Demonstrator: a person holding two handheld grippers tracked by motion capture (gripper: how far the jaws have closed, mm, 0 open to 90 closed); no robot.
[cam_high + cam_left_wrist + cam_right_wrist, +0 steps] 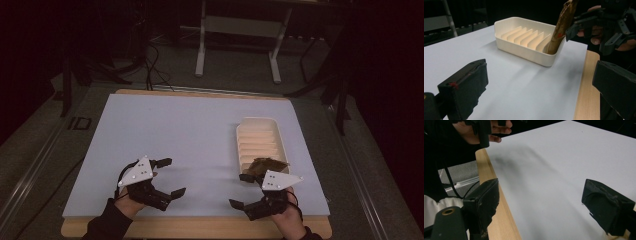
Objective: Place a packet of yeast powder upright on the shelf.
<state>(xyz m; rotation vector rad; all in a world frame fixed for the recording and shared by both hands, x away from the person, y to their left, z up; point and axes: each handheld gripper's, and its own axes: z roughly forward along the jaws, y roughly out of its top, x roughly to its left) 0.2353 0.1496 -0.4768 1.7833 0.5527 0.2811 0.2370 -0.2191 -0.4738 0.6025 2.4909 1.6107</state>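
A cream tray (240, 136) with several ridged slots lies on the right of the white mat (175, 130). A flat brown piece (268, 164) stands on edge in its nearest slot. In the left gripper view the brown piece (561, 30) leans upright at the end of the tray (524, 52). My right gripper (240, 190) is open beside the tray's near end, its far jaw close to the brown piece. My left gripper (171, 176) is open over bare mat at the front left. Both grippers' own views, left (539, 87) and right (544, 202), have nothing between the jaws.
The mat covers a wooden table whose front edge (200, 226) runs under both hands. In the right gripper view the other hand (484, 131) is at the top left. Dark floor, cables and a metal stand (237, 37) lie beyond the table.
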